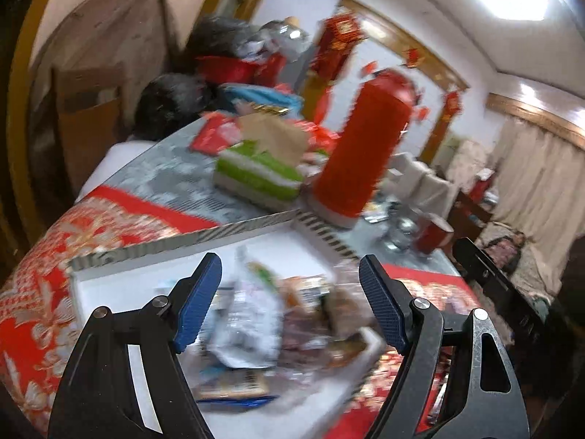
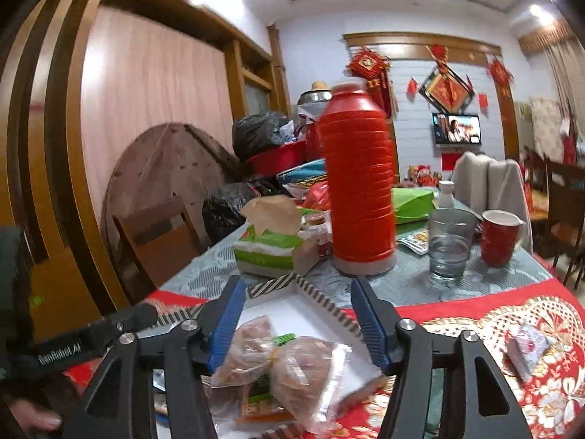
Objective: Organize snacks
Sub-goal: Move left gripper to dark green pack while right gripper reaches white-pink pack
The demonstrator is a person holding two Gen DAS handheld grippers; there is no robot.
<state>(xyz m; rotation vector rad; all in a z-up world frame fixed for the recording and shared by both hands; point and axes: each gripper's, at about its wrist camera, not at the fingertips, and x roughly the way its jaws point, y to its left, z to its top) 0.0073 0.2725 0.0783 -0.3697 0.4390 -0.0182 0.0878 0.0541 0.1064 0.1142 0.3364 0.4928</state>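
A white tray with a black-and-white striped rim (image 1: 234, 230) (image 2: 329, 307) lies on the red patterned tablecloth and holds several wrapped snacks. In the left wrist view my left gripper (image 1: 290, 267) is open and empty above a blurred heap of snack packets (image 1: 263, 325) in the tray. In the right wrist view my right gripper (image 2: 296, 285) is open and empty above a clear bag of brown pastries (image 2: 292, 369) in the tray. One small wrapped snack (image 2: 528, 347) lies on the cloth at the right, outside the tray.
Behind the tray stand a tall red thermos (image 2: 358, 186) (image 1: 369, 146), a green tissue box (image 2: 270, 248) (image 1: 259, 175), a glass of water (image 2: 448, 245) and a red mug (image 2: 499, 237). Bags and red packages are piled at the table's far end. Chairs stand around.
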